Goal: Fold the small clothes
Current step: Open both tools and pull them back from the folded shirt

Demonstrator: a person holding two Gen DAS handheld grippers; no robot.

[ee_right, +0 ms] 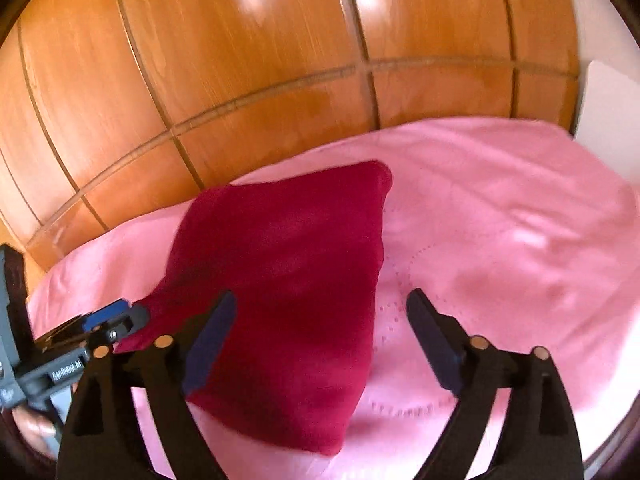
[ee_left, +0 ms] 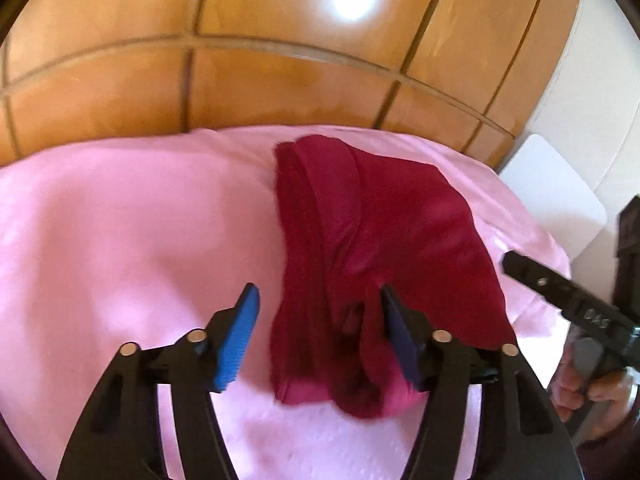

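A dark red garment (ee_left: 384, 220) lies folded in layers on a pink cloth (ee_left: 120, 220). My left gripper (ee_left: 320, 328) stands open over the garment's near end. Its blue left pad (ee_left: 238, 336) is over bare pink cloth, and its right pad is against a bunched red fold. In the right wrist view the same garment (ee_right: 280, 256) lies flat. My right gripper (ee_right: 320, 332) hangs open above its near right edge, one finger over red fabric, the other over the pink cloth (ee_right: 500, 240). Each gripper shows in the other's view: the right (ee_left: 560, 300), the left (ee_right: 112, 320).
A glossy wooden panelled surface (ee_left: 280, 60) rises right behind the pink cloth. A white object (ee_left: 552, 200) stands beyond the cloth's right edge. A person's hand (ee_left: 584, 396) grips the right tool's handle at the right border.
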